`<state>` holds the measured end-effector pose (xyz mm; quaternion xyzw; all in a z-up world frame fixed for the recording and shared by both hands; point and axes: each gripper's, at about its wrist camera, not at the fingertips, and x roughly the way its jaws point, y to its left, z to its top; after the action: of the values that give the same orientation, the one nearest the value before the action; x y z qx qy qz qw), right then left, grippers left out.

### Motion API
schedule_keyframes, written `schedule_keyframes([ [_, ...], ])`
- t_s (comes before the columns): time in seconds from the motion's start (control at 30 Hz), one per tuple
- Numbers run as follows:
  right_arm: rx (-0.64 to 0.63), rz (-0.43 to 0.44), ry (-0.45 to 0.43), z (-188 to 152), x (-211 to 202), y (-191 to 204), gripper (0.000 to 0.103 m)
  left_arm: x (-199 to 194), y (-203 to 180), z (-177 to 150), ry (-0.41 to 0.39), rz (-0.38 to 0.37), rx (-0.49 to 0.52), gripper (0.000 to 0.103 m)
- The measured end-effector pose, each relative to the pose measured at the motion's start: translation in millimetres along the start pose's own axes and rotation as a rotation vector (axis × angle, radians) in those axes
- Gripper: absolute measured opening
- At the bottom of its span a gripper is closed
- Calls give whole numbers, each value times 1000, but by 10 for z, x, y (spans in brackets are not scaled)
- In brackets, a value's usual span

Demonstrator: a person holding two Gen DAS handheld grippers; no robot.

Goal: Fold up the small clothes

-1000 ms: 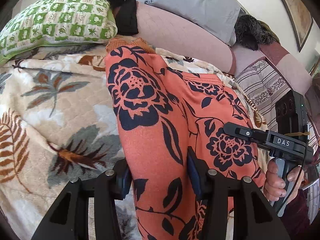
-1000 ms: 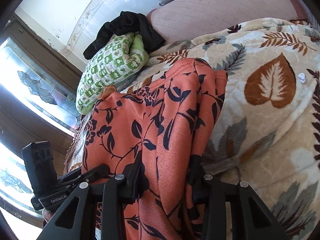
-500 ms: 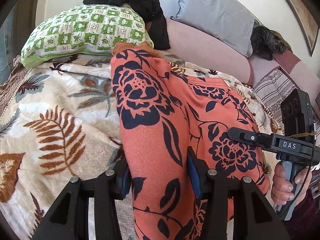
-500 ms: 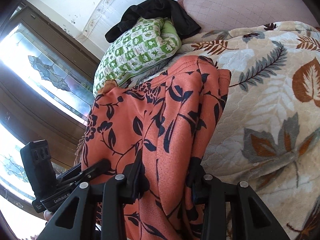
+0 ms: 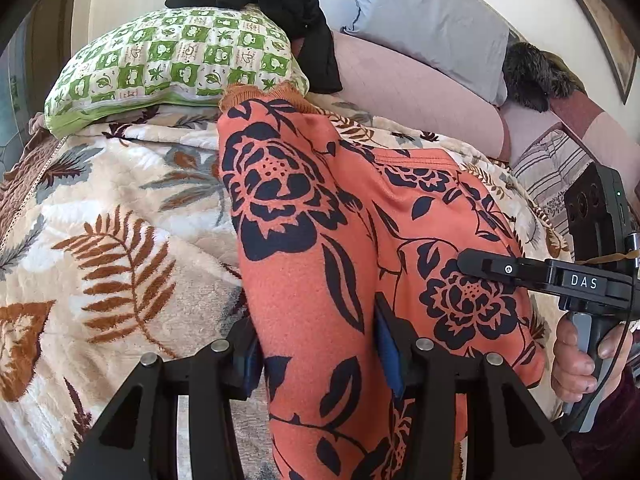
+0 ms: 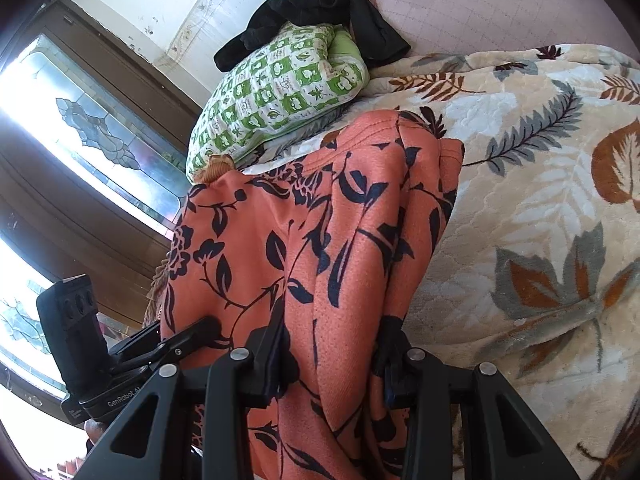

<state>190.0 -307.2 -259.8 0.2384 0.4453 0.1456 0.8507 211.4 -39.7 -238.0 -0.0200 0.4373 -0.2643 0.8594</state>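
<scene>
garment (image 5: pixel 320 248): orange cloth with a dark navy flower print, lying on the blanket (image 5: pixel 120 220) on a bed, near end lifted into both grippers
long axis: running from the grippers away toward the pillow (image 5: pixel 176 64); far end with a ribbed orange cuff is touching the pillow's edge
layout: a longer strip on the left side reaching the cuff, a shorter and wider part beside it ending in a stitched hem short of the pillow
folds: lengthwise creases are showing in the right wrist view (image 6: pixel 340 240), cloth bunching into ridges along the axis
left gripper (image 5: pixel 318 344): clenched on the near edge of the garment, blue pads pressing the cloth from both sides
right gripper (image 6: pixel 332 344): also gripping the garment's near edge, a thick ridge of cloth sitting between its fingers
gripper spacing: side by side on the same end, the right one showing at the right edge of the left view (image 5: pixel 492 266)
hand (image 5: pixel 576 364): wrapping the right gripper's handle
pillow: green-and-white check, lying at the head of the bed
black cloth (image 5: pixel 280 4): draped over the pillow's top, hanging down behind it
grey cushion (image 5: pixel 432 28): leaning on the pink headboard
window (image 6: pixel 80 128): bright, on the left in the right wrist view
</scene>
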Motion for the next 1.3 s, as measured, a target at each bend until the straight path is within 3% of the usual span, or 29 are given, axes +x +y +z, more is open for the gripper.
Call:
schedule_keyframes([
  [0.3, 29, -33, 50, -41, 94, -142, 40, 193, -48, -42, 53, 30, 17, 50],
  [0.97, 55, -75, 92, -26, 235, -270, 39, 420, -16, -66, 94, 68, 27, 51],
  [1.3, 53, -95, 105, -47, 317, -325, 39, 487, 2, -89, 105, 90, 32, 56],
])
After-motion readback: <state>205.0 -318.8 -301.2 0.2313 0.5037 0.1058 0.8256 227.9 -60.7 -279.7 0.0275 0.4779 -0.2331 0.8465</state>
